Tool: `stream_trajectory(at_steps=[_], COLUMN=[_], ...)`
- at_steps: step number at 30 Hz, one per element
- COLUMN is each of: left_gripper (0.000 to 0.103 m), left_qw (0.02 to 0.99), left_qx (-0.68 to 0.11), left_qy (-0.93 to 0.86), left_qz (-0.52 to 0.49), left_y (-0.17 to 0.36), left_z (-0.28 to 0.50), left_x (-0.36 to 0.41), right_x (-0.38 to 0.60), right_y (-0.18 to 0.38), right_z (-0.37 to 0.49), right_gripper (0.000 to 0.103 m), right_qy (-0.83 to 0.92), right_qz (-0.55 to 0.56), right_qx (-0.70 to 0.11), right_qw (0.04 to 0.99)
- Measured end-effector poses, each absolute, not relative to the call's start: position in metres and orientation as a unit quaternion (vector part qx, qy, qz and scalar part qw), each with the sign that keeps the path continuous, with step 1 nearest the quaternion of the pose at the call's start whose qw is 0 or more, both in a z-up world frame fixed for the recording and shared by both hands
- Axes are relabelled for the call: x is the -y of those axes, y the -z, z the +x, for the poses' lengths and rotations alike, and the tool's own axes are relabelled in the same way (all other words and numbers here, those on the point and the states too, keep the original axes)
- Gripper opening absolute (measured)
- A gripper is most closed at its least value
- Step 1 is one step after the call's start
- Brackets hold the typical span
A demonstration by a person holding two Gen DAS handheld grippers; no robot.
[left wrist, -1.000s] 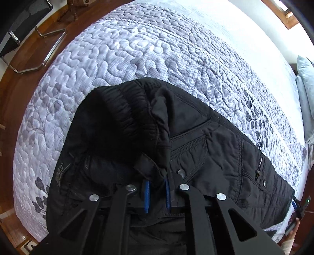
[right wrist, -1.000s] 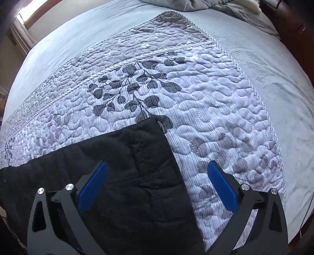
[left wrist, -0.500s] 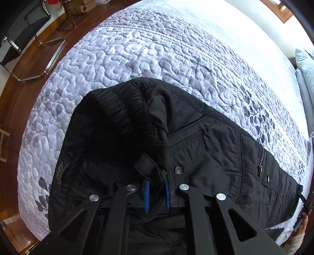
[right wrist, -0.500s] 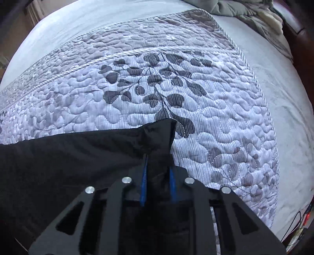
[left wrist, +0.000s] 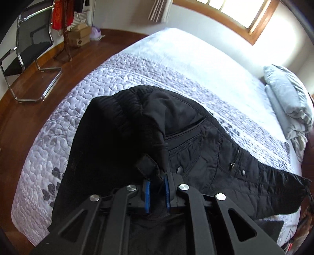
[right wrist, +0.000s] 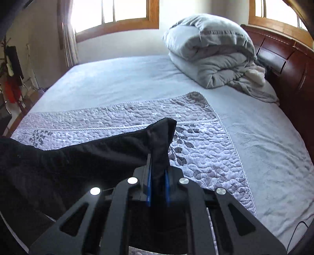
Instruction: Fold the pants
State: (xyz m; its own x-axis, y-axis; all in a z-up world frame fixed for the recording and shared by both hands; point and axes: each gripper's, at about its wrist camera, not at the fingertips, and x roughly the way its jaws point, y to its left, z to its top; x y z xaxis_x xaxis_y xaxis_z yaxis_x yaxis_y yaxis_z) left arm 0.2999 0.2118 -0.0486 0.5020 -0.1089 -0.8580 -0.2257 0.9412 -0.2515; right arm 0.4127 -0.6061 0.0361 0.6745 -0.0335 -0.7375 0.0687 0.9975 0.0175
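Pants (left wrist: 196, 149) lower legs cut off at frame bottom, chair (left wrist: 25, 56) cropped at left edge, window (left wrist: 241, 11) overexposed, boxes' (left wrist: 79, 35) labels unreadable

Home bedroom, quilted bed (right wrist: 196, 149), folded duvet (right wrist: 212, 53)

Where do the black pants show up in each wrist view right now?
Left wrist: black pants fill the centre, waistband end clamped in the left gripper.
Right wrist: pants run from the left edge to centre, leg end clamped in the right gripper.
Shared landmark: quilted bedspread.
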Motion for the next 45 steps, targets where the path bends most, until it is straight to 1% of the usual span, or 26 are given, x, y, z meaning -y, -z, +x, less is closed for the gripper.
stream_trajectory(at_steps=[5,9,14,18,20,21,22,23,24,25,26,27,28,29,31,32,34,36,38,39,40,45], left_gripper=[0.011,0.011,0.011,0.012,0.015,0.016,0.023,0.029,0.032,0.044,0.065,0.077,0.085,0.086,0.086,0.086,0.087,0.094,0.095,0.096,0.099,0.099], left_qw=[0.868,0.875,0.868,0.862,0.860,0.858,0.858,0.858,0.858,0.858,0.854,0.851,0.847,0.846,0.844,0.844,0.842,0.841,0.838,0.836,0.829,0.772], left_qx=[-0.461,-0.445,-0.445,-0.452,-0.449,-0.448,-0.447,-0.449,-0.450,-0.447,-0.451,-0.454,-0.457,-0.455,-0.450,-0.444,-0.418,-0.391,-0.379,-0.377,-0.380,-0.427], left_qy=[-0.010,0.001,-0.005,-0.008,-0.003,0.002,0.000,-0.007,-0.011,-0.011,-0.025,-0.034,-0.045,-0.044,-0.040,-0.039,-0.017,-0.003,-0.008,-0.006,-0.007,-0.038], left_qz=[-0.183,-0.191,-0.219,-0.228,-0.244,-0.251,-0.252,-0.250,-0.248,-0.251,-0.258,-0.262,-0.267,-0.275,-0.288,-0.298,-0.340,-0.374,-0.392,-0.399,-0.411,-0.468], left_y=[0.038,0.049,0.076,0.098,0.106,0.110,0.112,0.114,0.115,0.115,0.114,0.114,0.113,0.111,0.106,0.103,0.094,0.086,0.077,0.075,0.075,0.105], left_z=[0.242,0.193,0.147,0.119,0.107,0.100,0.095,0.087,0.081,0.073,0.067,0.061,0.051,0.042,0.030,0.024,0.012,0.010,0.020,0.026,0.038,0.094], left_x=[-0.220,-0.231,-0.250,-0.256,-0.258,-0.259,-0.259,-0.259,-0.259,-0.259,-0.260,-0.260,-0.262,-0.264,-0.264,-0.265,-0.269,-0.271,-0.273,-0.273,-0.273,-0.271], right_x=[0.614,0.629,0.640,0.646,0.644,0.641,0.640,0.638,0.635,0.634,0.633,0.634,0.635,0.637,0.640,0.641,0.643,0.641,0.639,0.638,0.638,0.639], right_y=[-0.056,-0.055,-0.032,-0.001,0.014,0.022,0.028,0.036,0.041,0.046,0.050,0.053,0.054,0.056,0.057,0.056,0.053,0.049,0.044,0.042,0.040,0.032], right_z=[0.342,0.276,0.209,0.166,0.154,0.148,0.144,0.140,0.133,0.130,0.126,0.120,0.113,0.110,0.105,0.104,0.105,0.106,0.108,0.108,0.108,0.099], right_gripper=[0.009,0.009,0.009,0.009,0.009,0.013,0.019,0.022,0.033,0.044,0.047,0.047,0.048,0.049,0.059,0.060,0.060,0.060,0.060,0.060,0.060,0.060], right_qy=[0.030,0.049,0.081,0.104,0.105,0.106,0.108,0.109,0.112,0.114,0.116,0.118,0.121,0.124,0.131,0.134,0.137,0.142,0.144,0.145,0.146,0.144], right_qz=[0.059,0.093,0.113,0.140,0.149,0.150,0.149,0.144,0.143,0.142,0.142,0.141,0.145,0.154,0.168,0.174,0.179,0.176,0.172,0.172,0.172,0.180], right_qx=[-0.338,-0.315,-0.338,-0.378,-0.400,-0.415,-0.426,-0.442,-0.451,-0.460,-0.468,-0.472,-0.475,-0.478,-0.478,-0.478,-0.479,-0.478,-0.476,-0.474,-0.472,-0.464], right_qw=[0.939,0.943,0.931,0.909,0.898,0.891,0.886,0.879,0.874,0.869,0.864,0.862,0.859,0.856,0.852,0.850,0.848,0.849,0.851,0.851,0.852,0.855])
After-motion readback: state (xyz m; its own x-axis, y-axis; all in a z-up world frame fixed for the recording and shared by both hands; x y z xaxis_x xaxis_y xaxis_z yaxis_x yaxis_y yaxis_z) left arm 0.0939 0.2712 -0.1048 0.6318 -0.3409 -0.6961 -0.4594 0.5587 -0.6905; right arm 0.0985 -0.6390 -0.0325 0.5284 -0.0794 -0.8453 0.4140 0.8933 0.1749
